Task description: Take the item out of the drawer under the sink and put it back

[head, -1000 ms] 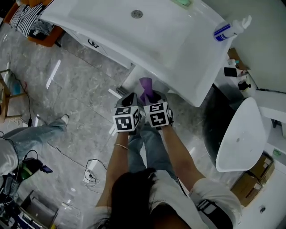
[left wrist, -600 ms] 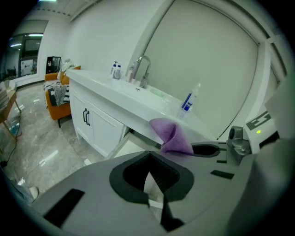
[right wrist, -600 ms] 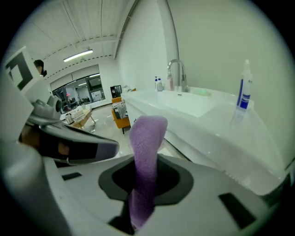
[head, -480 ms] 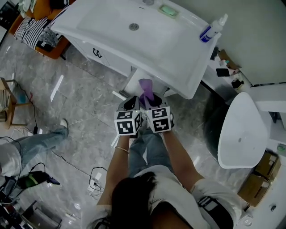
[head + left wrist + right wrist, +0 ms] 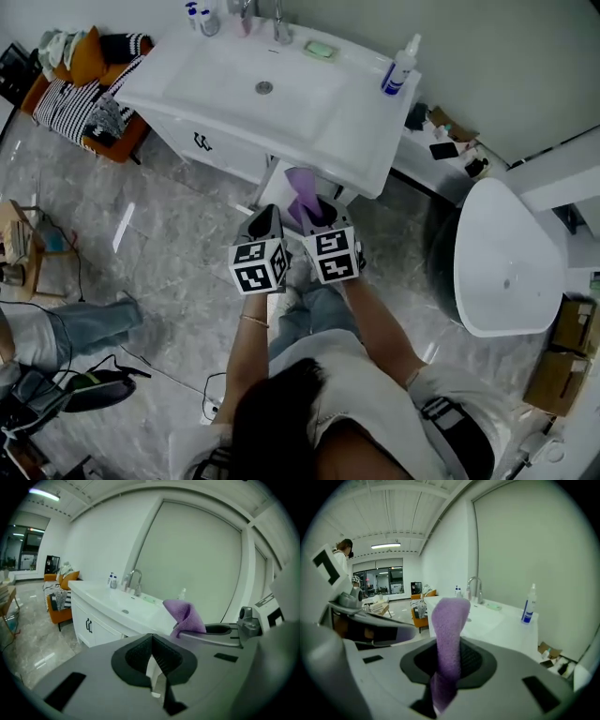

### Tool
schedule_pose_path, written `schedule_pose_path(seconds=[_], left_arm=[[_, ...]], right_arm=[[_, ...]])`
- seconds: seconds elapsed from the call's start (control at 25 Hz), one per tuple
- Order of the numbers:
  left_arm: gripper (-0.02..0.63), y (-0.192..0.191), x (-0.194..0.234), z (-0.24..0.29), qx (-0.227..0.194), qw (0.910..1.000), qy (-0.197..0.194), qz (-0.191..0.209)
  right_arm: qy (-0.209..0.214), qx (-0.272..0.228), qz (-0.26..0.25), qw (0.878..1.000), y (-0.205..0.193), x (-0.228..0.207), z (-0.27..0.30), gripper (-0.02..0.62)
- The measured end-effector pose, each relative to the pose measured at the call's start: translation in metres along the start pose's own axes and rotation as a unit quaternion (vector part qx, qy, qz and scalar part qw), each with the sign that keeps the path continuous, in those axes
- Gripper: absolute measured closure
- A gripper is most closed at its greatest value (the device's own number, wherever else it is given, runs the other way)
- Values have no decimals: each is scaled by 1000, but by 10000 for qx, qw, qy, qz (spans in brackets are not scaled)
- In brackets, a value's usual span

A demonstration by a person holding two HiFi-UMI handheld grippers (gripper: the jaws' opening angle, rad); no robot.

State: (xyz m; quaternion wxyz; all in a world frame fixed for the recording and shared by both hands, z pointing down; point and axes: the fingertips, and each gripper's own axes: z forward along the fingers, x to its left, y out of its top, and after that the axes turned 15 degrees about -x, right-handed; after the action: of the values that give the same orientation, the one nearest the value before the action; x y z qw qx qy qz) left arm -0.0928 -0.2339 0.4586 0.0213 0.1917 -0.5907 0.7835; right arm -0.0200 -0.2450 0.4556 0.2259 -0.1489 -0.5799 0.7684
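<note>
Since my right gripper (image 5: 447,660) clamps the purple cloth (image 5: 449,620), it's held clear of the sink (image 5: 225,70). My left gripper (image 5: 152,660) is closed, empty, alongside.

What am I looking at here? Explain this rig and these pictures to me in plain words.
A person stands over a bathroom sink, holding a clamp tool, called a gripper, in each hand. The cubes with square markers are part of those tools. The head view comes from a camera on the person's head, looking steeply down. The other two views come from cameras riding on the grippers, each looking along its own two jaws. The right gripper is shut on a purple cloth, which sticks up out of its jaws. The left gripper is shut with nothing in it. On the sink top stand a spray bottle, a green soap, a tap and some small bottles.
</note>
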Motion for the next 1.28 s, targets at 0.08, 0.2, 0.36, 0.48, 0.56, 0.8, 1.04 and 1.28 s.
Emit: schedule_pose_path(seconds=[0.08, 0.2, 0.36, 0.48, 0.56, 0.8, 1.04, 1.28], left_arm=[[603, 13, -7, -10, -169, 9998, -78, 73], [603, 31, -18, -27, -398, 9989, -165, 193], [603, 53, -33, -43, -619, 9966, -293, 457], [603, 63, -44, -59, -796, 9951, -336, 474], [603, 70, -50, -71, -937, 9940, -343, 452], [603, 71, -68, -87, -1056, 9915, -466, 607], [603, 71, -74, -89, -1088, 9907, -514, 634], [603, 67, -74, -86, -1095, 9905, -540, 632]], right_arm=[[-97, -252, 29, 9996, 17, -3, -11, 509], [-166, -561, -53, 9983, 41, -2, -30, 509], [-144, -800, -210, 9965, 63, 1, -47, 509], [-190, -1030, -223, 9943, 73, 6, -65, 509], [-139, -1136, -274, 9931, 77, 12, -73, 509], [-182, -1313, -198, 9910, 78, 18, -94, 509], [-248, -1374, -244, 9899, 81, 20, -99, 509], [-285, -1365, -299, 9898, 81, 19, -97, 509]])
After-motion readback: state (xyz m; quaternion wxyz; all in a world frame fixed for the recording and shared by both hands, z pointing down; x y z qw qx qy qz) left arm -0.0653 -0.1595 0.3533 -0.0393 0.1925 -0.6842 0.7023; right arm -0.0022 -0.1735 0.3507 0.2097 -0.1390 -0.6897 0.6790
